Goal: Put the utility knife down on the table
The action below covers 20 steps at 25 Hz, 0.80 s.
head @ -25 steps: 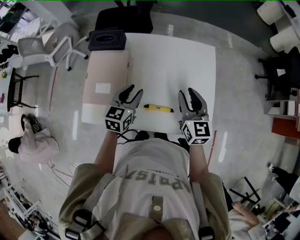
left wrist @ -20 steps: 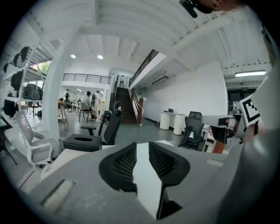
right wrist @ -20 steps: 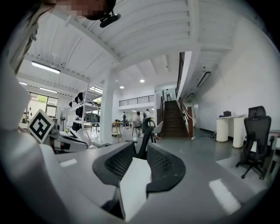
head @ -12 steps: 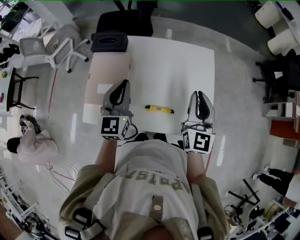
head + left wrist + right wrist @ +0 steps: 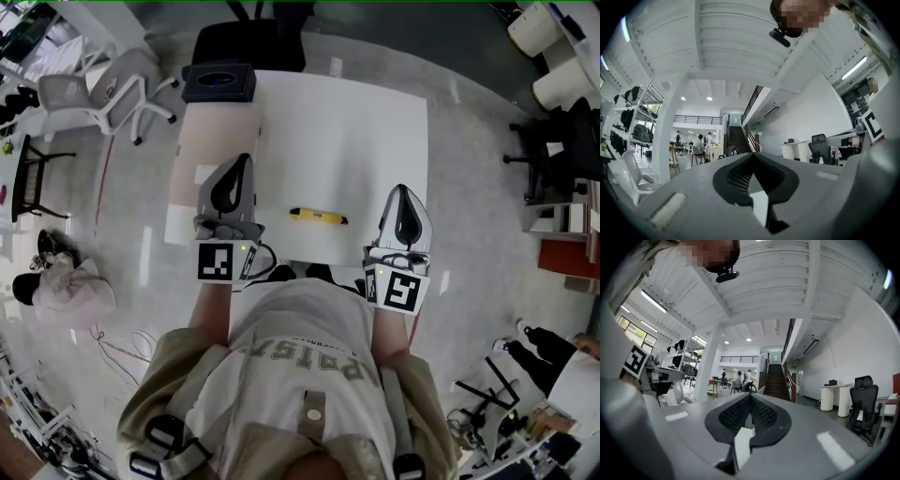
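The yellow utility knife (image 5: 317, 217) lies flat on the white table (image 5: 347, 122), near its front edge, with nothing touching it. My left gripper (image 5: 242, 162) is held up to the knife's left, shut and empty. My right gripper (image 5: 402, 191) is up to the knife's right, also shut with nothing in it. In the left gripper view the jaws (image 5: 751, 155) meet at a point and face level across a hall. The right gripper view shows the same closed jaws (image 5: 750, 395). Neither gripper view shows the knife or the table.
A beige board (image 5: 214, 141) lies along the table's left side, with a dark box (image 5: 218, 82) at its far corner. A white office chair (image 5: 103, 89) stands to the left and a black chair (image 5: 248, 37) behind the table. A staircase (image 5: 737, 139) is far ahead.
Both grippers went from open beside the knife to shut, and both lifted and tipped up away from the table. The knife stayed where it lay.
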Available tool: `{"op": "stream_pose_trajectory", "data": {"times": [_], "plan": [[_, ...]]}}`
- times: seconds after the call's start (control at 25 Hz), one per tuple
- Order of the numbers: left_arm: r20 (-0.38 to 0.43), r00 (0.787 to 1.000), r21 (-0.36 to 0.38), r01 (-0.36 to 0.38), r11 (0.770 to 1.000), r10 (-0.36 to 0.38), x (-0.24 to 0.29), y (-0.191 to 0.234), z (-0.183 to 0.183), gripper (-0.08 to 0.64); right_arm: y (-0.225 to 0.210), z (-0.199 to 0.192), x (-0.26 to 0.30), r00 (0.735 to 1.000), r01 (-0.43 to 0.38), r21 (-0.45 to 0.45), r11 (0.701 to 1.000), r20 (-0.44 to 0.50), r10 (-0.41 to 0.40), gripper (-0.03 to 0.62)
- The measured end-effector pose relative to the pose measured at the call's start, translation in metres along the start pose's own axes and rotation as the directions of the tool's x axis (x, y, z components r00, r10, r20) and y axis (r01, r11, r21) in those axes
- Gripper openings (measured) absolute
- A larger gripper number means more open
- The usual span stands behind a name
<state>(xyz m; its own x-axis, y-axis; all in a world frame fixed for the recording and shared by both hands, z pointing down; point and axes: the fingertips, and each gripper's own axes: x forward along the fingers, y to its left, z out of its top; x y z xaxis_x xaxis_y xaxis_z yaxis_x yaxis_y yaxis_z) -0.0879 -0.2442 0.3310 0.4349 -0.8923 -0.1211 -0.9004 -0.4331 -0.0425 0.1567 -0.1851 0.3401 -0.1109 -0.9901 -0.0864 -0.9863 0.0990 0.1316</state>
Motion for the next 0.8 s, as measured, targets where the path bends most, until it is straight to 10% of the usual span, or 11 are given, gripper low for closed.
{"op": "stream_pose_trajectory", "data": {"times": [0.8], "plan": [[0.073, 0.997, 0.054, 0.012, 0.998, -0.016, -0.006, -0.004, 0.017, 0.012, -0.002, 0.008, -0.007, 0.999, 0.018, -0.014, 1.0, 0.048, -0.017, 0.0]]}}
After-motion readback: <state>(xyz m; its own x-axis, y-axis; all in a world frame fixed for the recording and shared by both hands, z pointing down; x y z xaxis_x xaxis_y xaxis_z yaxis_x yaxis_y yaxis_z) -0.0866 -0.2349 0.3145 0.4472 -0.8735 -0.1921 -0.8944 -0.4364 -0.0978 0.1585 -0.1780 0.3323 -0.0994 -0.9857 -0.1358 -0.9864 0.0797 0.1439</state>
